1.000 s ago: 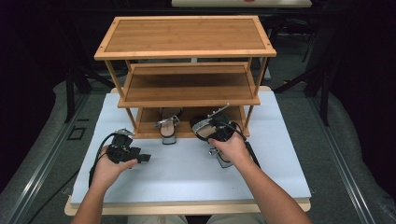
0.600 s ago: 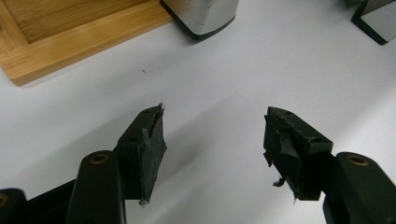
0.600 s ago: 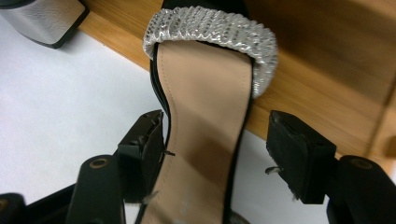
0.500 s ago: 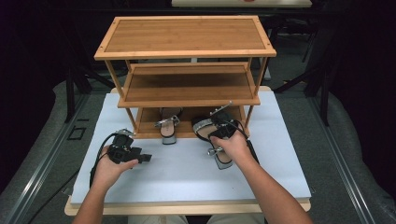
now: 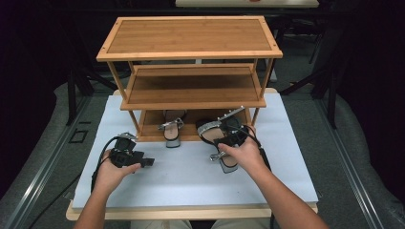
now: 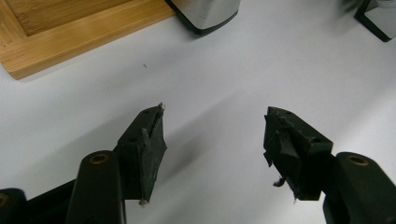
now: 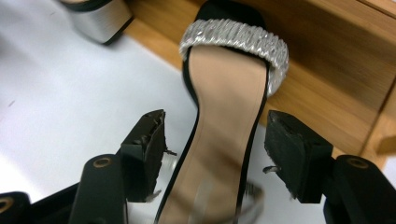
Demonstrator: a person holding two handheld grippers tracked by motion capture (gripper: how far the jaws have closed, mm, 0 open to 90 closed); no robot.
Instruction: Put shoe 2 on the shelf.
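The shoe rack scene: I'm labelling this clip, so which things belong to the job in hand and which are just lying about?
In the job:
- heeled sandal between the right gripper jaws
- second sandal on the bottom shelf
- bamboo shoe rack

Lying about:
- white table mat
- left gripper, open over the mat

Item under my right tool: one high-heeled sandal (image 7: pixel 224 140), black-edged, with a tan insole and a sparkling silver strap across the toe. It lies lengthwise, its toe on the front edge of the bamboo rack's bottom shelf and its heel end over the white table top. Its narrow waist sits between the pads, with a gap on both sides. Its ankle strap (image 5: pixel 231 113) sticks up.
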